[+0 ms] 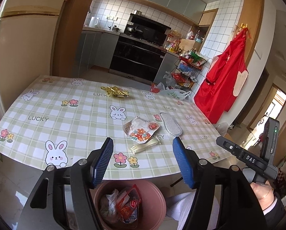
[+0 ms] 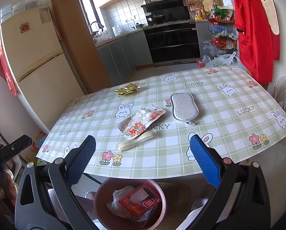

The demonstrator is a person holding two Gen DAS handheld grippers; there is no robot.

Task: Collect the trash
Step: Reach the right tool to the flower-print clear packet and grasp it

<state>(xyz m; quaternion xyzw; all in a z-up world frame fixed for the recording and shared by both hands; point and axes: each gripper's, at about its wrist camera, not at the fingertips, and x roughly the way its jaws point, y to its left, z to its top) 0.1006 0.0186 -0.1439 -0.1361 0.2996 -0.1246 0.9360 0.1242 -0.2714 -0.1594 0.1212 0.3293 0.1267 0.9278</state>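
Glossy gold foil wrapper (image 1: pixel 117 92); matt plastic bin (image 2: pixel 112 191); ribbed claw pads.

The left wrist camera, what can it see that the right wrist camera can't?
Only the left wrist view: an open doorway on the right and the right hand holding its gripper handle.
Only the right wrist view: a sink faucet and a red sticker on the fridge.
Both: the flowery wrapper, gold wrapper, silver scrub pad, pink bin holding trash, and red apron.
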